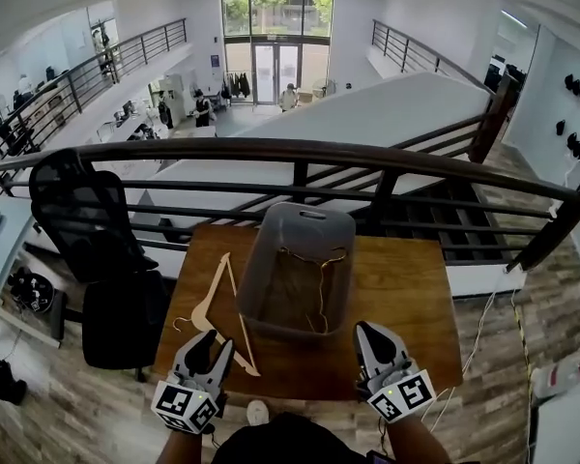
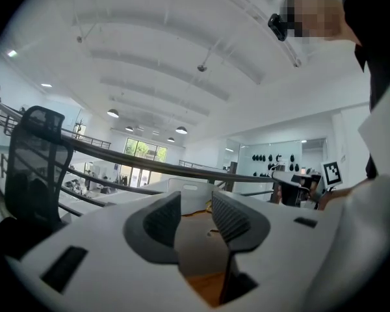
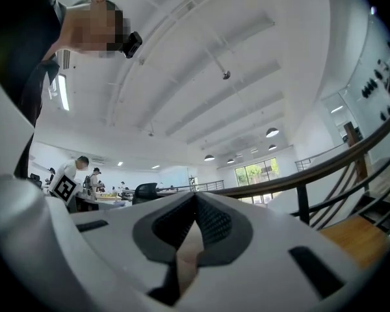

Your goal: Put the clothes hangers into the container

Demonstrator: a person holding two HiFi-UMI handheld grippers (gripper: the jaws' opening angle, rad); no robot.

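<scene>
Hanger (image 1: 209, 293) lay on the table (image 1: 406, 288) just left of the bin (image 1: 254, 274); a second hanger (image 1: 321, 283) lay inside it. At the lower left, the left gripper (image 1: 211, 348) had its jaws spread (nothing between them). The right gripper (image 1: 367, 332), lower right, had its jaws pressed together, empty.

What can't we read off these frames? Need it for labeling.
- Head view: the contents of the container are too thin and small to count. One thin hanger shows.
- Head view: the wooden hanger ends beside the left gripper. Whether they touch is unclear.
- Left gripper view: the gripper's body blocks the table, and the wooden hanger is unseen.
- Right gripper view: the right gripper, shut, faces the railing. No task items show.
</scene>
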